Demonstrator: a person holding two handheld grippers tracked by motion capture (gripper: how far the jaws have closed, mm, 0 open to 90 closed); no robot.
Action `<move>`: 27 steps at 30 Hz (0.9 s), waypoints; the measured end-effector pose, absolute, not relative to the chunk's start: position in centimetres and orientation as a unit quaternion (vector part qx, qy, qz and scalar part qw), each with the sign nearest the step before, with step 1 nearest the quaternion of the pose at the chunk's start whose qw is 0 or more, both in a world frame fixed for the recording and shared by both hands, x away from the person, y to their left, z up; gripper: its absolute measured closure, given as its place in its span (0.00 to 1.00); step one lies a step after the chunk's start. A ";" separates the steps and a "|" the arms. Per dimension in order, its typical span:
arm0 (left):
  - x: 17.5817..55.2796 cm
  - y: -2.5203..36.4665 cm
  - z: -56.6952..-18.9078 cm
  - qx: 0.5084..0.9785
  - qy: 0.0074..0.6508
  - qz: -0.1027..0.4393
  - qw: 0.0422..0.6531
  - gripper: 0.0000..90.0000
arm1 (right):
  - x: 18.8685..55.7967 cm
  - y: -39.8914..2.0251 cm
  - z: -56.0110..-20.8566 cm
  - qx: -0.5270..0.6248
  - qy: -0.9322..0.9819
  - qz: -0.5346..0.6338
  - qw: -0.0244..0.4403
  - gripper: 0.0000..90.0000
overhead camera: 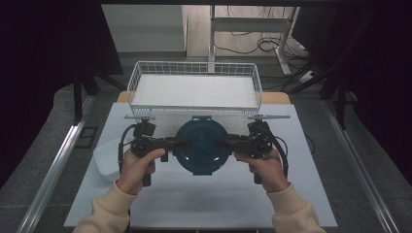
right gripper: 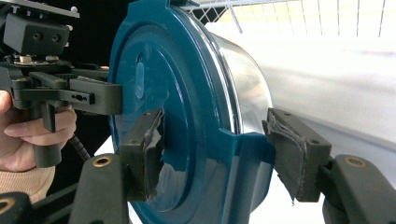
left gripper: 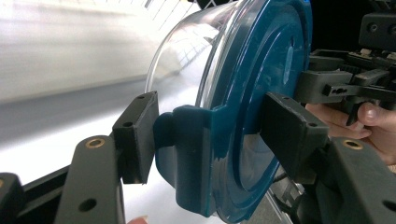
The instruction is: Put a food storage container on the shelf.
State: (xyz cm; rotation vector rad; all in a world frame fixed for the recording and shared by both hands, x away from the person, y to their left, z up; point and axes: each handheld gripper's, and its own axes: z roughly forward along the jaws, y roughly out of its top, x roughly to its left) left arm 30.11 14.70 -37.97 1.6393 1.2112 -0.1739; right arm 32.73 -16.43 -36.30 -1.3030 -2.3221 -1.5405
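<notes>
A round clear container with a dark teal lid [overhead camera: 200, 145] is held between my two grippers, just in front of the wire basket. In the left gripper view, my left gripper [left gripper: 212, 130] is shut across the lid's side latch [left gripper: 187, 158], one pad on the latch and the other on the lid's top face. On the opposite side, my right gripper [right gripper: 215, 149] is clamped the same way over the other latch [right gripper: 247, 154]. In the high view, the left gripper [overhead camera: 170, 144] and right gripper [overhead camera: 224, 144] point inward at the lid from either side.
A white wire basket [overhead camera: 194, 90] with a white floor stands at the back of the pale table [overhead camera: 194, 204]. A white plastic tub [overhead camera: 104, 158] sits at the table's left edge beside my left hand. Metal rails run along both sides on the floor.
</notes>
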 end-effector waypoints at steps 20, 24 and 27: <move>32.2 15.0 -35.0 0.690 0.489 -0.066 0.529 0.43 | 34.3 -16.1 -33.2 -0.416 -0.756 -0.506 0.016 0.43; 32.7 15.1 -34.4 0.693 0.487 -0.062 0.529 0.43 | 34.7 -16.1 -32.7 -0.415 -0.756 -0.505 0.015 0.43; 33.0 15.2 -33.8 0.694 0.484 -0.060 0.530 0.43 | 35.0 -16.0 -32.3 -0.414 -0.756 -0.507 0.014 0.43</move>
